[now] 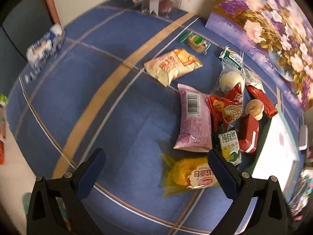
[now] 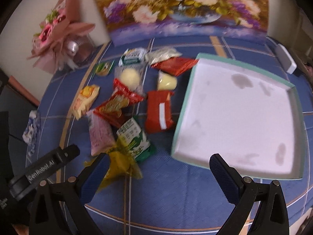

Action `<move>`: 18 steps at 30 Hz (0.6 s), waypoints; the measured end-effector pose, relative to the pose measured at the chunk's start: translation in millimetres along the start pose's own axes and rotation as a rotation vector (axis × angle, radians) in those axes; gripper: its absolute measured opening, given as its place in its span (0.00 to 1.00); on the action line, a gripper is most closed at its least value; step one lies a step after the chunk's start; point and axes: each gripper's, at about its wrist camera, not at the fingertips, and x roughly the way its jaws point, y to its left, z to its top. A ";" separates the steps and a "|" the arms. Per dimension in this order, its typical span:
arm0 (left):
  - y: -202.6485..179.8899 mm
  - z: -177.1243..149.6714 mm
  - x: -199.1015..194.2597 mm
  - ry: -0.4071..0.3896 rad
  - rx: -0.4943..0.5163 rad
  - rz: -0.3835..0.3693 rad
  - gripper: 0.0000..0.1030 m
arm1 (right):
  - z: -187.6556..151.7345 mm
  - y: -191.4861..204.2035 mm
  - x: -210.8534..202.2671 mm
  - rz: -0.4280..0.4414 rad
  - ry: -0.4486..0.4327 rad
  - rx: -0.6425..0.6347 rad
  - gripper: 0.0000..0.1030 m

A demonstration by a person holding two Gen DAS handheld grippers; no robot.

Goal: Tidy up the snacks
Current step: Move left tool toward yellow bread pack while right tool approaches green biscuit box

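Observation:
Several snack packets lie in a loose pile on the blue checked tablecloth point(image 1: 117, 117). Among them are a pink packet point(image 1: 193, 119), a yellow bread packet point(image 1: 189, 174), a green and white biscuit packet point(image 2: 135, 139), a red box-like packet point(image 2: 159, 111) and a cream and orange packet point(image 1: 172, 65). A shallow white tray with a teal rim point(image 2: 240, 113) lies to their right and holds nothing. My left gripper point(image 1: 156, 159) is open above the cloth, beside the yellow packet. My right gripper point(image 2: 159, 165) is open, between the pile and the tray's near corner.
A flower painting point(image 2: 176, 7) leans at the back. A pink wrapped bouquet point(image 2: 58, 33) stands at the back left. A blue and white packet point(image 1: 45, 45) lies near the left table edge. A grey and white device point(image 2: 286, 60) lies beyond the tray.

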 end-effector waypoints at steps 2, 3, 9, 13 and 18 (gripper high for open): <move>-2.4 -0.3 3.4 0.020 -0.001 -0.021 1.00 | -2.4 -2.0 4.5 -0.007 0.024 0.009 1.00; -4.3 -1.1 6.8 0.033 0.002 -0.030 1.00 | -2.8 -3.8 5.6 -0.016 0.029 0.015 1.00; -20.7 -5.6 19.3 0.088 0.037 -0.098 1.00 | -1.9 -21.7 5.0 -0.100 0.038 0.053 1.00; -33.0 -10.4 29.0 0.135 0.068 -0.119 1.00 | 0.0 -30.5 0.3 -0.145 0.026 0.072 1.00; -42.0 -14.0 40.4 0.173 0.089 -0.116 0.98 | 1.9 -37.5 -0.4 -0.169 0.024 0.095 1.00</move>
